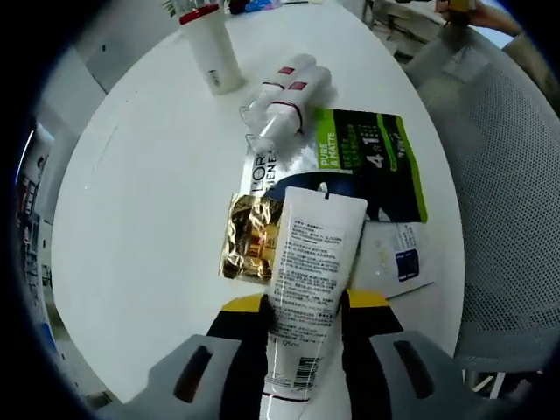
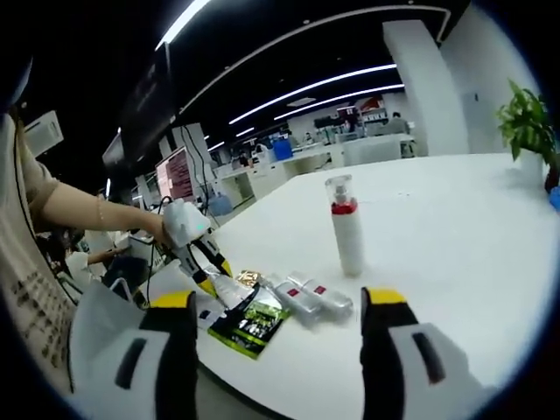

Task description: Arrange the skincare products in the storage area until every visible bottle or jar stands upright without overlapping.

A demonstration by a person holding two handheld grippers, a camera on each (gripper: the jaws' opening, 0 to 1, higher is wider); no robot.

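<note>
I note a white tube (image 1: 308, 280) with black print in the left tool (image 1: 302, 315), whose tips are yellow. On the white desk (image 1: 149, 201): gold foil sachet (image 1: 249, 238), green-black sachet (image 1: 372, 166), white pump bottle (image 2: 346, 226) with red collar.

White tube (image 1: 308, 271) lifted in the tongs — pump bottle (image 2: 346, 226) upright, two small bottles (image 1: 284, 94) lying flat.
</note>
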